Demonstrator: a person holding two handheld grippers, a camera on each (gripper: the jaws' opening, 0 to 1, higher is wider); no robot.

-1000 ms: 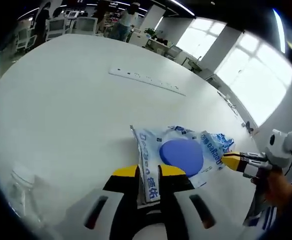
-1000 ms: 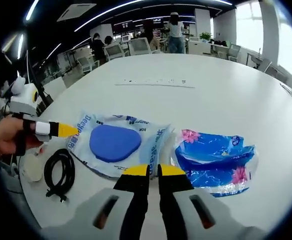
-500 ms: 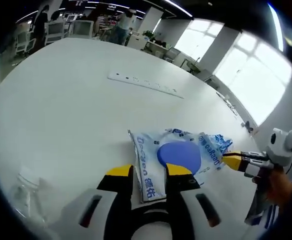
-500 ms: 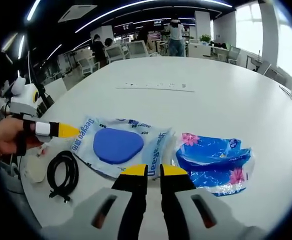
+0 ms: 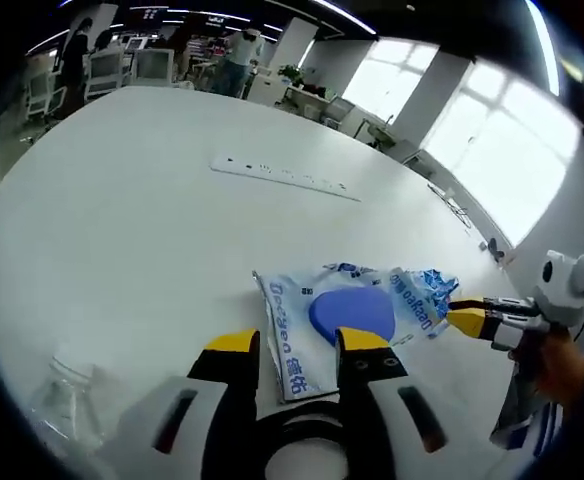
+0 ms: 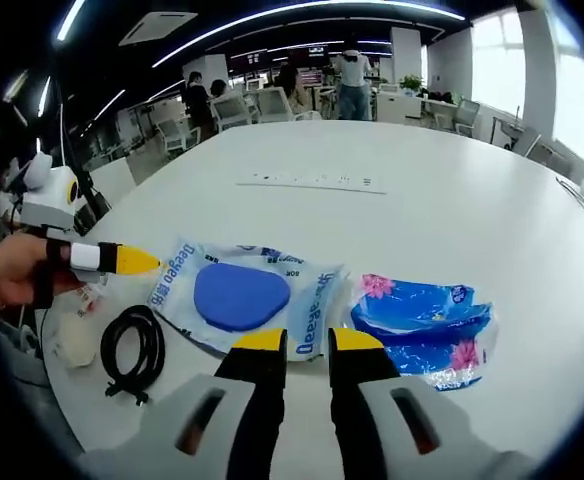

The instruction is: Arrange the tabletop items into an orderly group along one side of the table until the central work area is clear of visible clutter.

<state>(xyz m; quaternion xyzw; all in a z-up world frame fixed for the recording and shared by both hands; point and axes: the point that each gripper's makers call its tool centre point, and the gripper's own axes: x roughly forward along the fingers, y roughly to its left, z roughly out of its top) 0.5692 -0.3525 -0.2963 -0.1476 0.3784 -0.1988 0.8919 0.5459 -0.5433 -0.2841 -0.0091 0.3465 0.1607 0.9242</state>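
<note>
In the left gripper view, the left gripper point(image 5: 294, 345) has its yellow-tipped jaws parted by a moderate gap, with nothing pinched; the near edge of a clear packet with blue print point(image 5: 347, 310) lies on the table right between and just beyond the tips. The packet holds a rounded blue pad. Past its far end, to the right of the jaws, the right gripper point(image 5: 462, 320) comes in, its yellow tip at the packet's edge; a crumpled blue wrapper point(image 5: 434, 285) lies just behind that tip. Low to the left of the jaws lies a clear plastic bottle point(image 5: 64, 400). Well ahead, a white power strip point(image 5: 284, 178) lies across the white table point(image 5: 122, 220).

In the right gripper view, the right gripper's jaws are likewise parted by a narrow gap and hold nothing, their tips at the packet's near edge. The blue floral wrapper lies just right of the packet, beside the right jaw. Left of the jaws a coiled black cable point(image 6: 132, 350) lies near the table edge, with a pale round thing beside it that is too blurred to name.
</note>
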